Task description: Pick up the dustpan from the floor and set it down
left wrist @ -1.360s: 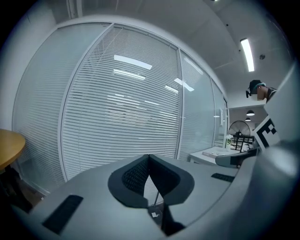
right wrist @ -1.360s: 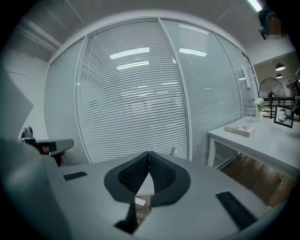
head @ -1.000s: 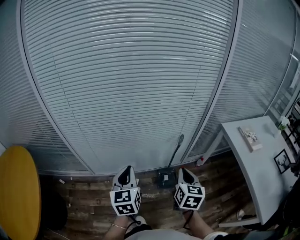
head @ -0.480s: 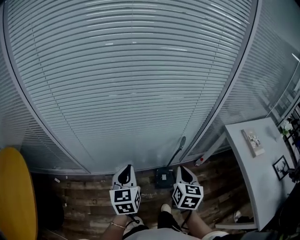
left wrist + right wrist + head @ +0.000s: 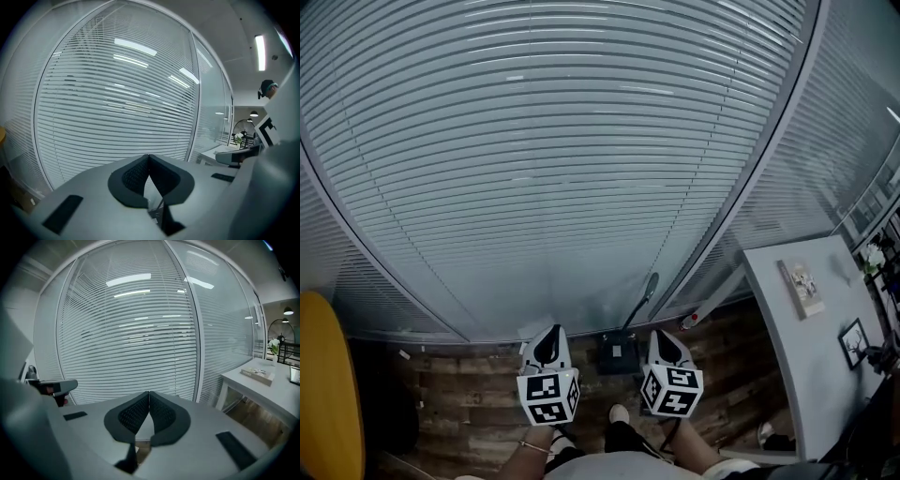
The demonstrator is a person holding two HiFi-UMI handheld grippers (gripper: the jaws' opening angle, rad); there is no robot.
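Nearest us, the left tongs (image 5: 550, 336) and the right tongs (image 5: 664, 336) were both pressed fully shut, pad against pad, with nothing between them, just as they had been a second before. Under them a light-toed shoe (image 5: 619, 413) had come into view on the dark wooden plank floor (image 5: 469, 403), and the round yellow tabletop (image 5: 321, 394) had slid further towards the left edge, so we judged that we had stepped forward, not reached. Just ahead, between the two tongs in the head view, the dark, square dustpan (image 5: 617, 354) stood on the floor at the foot of the glass wall. Its long thin handle leaned up towards the pale horizontal blinds (image 5: 581, 141) behind it. Neither pair of tongs touched it. To our mind the task was barely begun. The approach was closing, yet the tongs would have to open and drop towards the handle before any lift. Off to the right stood the white surface (image 5: 811, 366), well apart.
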